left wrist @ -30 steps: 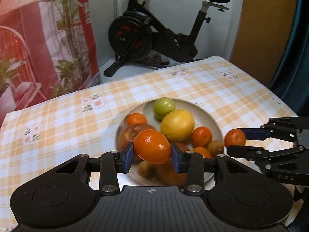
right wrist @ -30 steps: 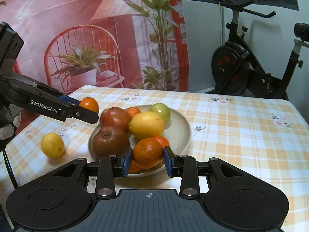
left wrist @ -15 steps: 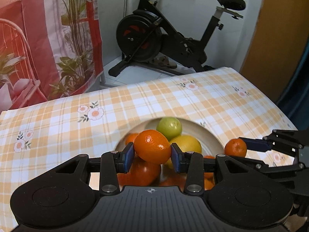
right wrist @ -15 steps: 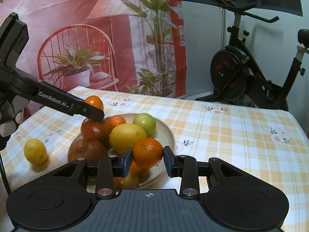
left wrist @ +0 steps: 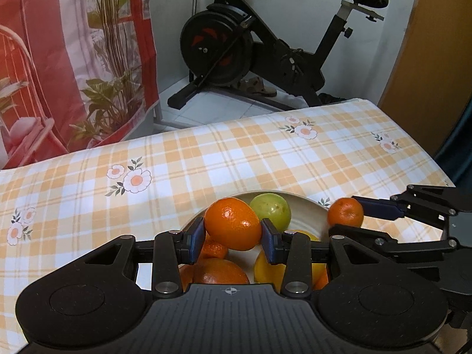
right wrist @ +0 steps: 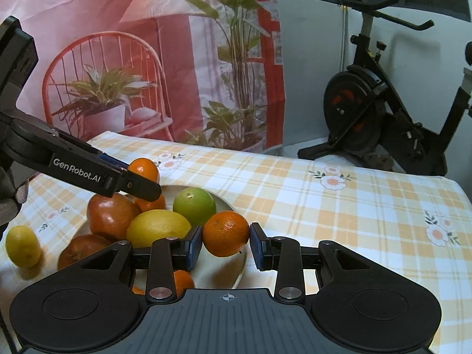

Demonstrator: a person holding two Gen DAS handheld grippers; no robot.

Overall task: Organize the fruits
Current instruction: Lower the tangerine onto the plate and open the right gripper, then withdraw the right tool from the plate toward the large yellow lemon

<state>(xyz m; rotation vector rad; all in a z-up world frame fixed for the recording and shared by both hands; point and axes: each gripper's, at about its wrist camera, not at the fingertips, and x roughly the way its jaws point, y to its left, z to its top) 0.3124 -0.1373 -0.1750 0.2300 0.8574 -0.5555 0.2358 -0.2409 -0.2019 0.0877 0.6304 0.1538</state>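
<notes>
My left gripper (left wrist: pixel 233 237) is shut on a large orange (left wrist: pixel 233 224), held above the far rim of a cream plate (left wrist: pixel 306 203). The plate carries a green fruit (left wrist: pixel 271 209), a lemon (right wrist: pixel 159 230), two reddish apples (right wrist: pixel 113 214) and small oranges. My right gripper (right wrist: pixel 225 243) is shut on a mandarin (right wrist: pixel 225 233) over the plate's right edge (right wrist: pixel 218 271). In the left wrist view the right gripper (left wrist: pixel 343 215) reaches in from the right with its mandarin (left wrist: pixel 345 212). The right wrist view has the left gripper (right wrist: pixel 144 177) coming from the left, holding its orange (right wrist: pixel 144 169).
A second lemon (right wrist: pixel 22 246) lies loose on the checked tablecloth (left wrist: pixel 236 159), left of the plate. Beyond the table's far edge stand an exercise bike (left wrist: pixel 265 56) and a red printed backdrop (right wrist: pixel 132 59). A hand shows at the left edge (right wrist: pixel 11 197).
Both grippers have carried their fruit forward across the plate toward the far side of the table. The plate has slid lower in both views. Neither grip has changed.
</notes>
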